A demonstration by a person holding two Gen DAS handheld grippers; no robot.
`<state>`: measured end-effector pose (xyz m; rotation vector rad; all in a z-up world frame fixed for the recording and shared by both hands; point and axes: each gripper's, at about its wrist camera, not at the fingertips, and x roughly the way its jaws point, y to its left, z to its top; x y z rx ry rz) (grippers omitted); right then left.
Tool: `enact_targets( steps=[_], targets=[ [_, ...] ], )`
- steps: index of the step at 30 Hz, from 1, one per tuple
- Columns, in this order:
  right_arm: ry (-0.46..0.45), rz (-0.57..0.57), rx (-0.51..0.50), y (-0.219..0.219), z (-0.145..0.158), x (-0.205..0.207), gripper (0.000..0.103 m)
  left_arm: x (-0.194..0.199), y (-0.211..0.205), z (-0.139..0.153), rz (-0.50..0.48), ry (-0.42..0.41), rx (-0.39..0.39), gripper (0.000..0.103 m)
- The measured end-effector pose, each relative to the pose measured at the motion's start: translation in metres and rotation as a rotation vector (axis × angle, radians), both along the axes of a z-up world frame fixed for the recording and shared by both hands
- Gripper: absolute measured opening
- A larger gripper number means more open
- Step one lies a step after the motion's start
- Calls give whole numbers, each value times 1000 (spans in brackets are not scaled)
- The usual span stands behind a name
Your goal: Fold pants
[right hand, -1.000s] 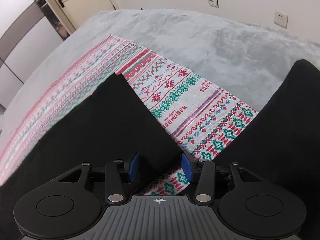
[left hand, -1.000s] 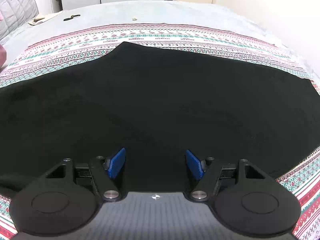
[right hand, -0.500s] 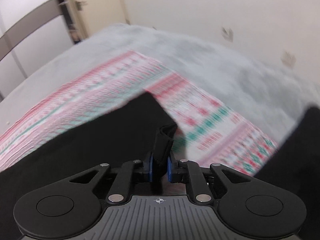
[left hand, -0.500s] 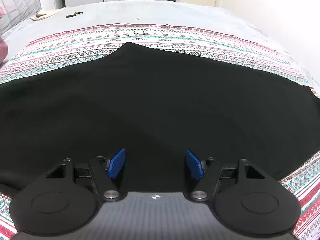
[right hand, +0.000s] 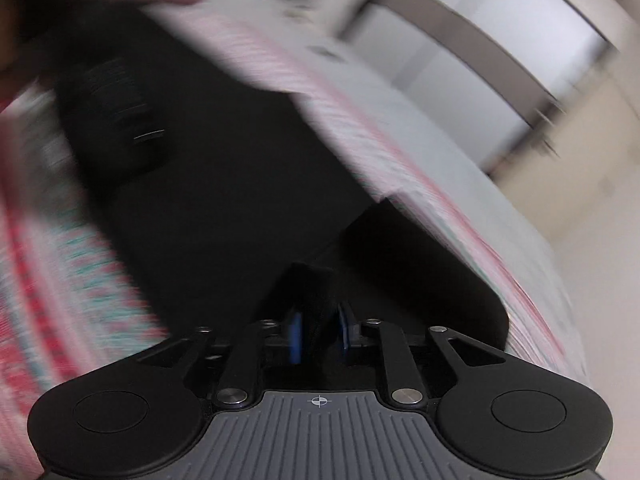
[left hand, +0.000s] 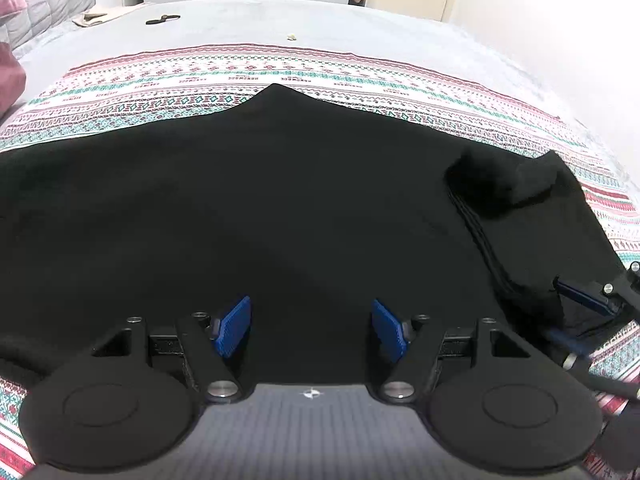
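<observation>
Right claw [right hand: 318, 336] grips black pants [left hand: 280, 200], jaws easing apart; left claw [left hand: 310, 330] spread wide above them

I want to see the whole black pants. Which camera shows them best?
The left wrist view: the pants lie sharp and spread across the patterned blanket. The right wrist view is blurred and shows only a dark part of them.

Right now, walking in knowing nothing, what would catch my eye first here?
A big sheet of black pants fills the middle, lying on a patterned red, green and white blanket over a grey bed. The left hand-held gripper hangs over them, blue pads wide apart. At the right edge, the right hand-held gripper has a bunch of the black cloth between its pads, which are opening.
</observation>
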<state>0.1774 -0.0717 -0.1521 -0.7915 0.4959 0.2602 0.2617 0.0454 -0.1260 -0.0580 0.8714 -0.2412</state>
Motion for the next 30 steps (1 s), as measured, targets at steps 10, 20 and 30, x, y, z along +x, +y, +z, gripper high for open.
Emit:
enact_targets(
  steps=[10, 20, 30],
  targets=[
    [48, -42, 55, -12, 3, 8, 59, 4, 3, 3, 5, 6, -59, 95],
    [8, -38, 245, 7, 17, 4, 7, 15, 14, 6, 18, 46, -399, 103],
    [-85, -30, 280, 60, 17, -8, 6, 51, 16, -14, 58, 166, -627, 103]
  ],
)
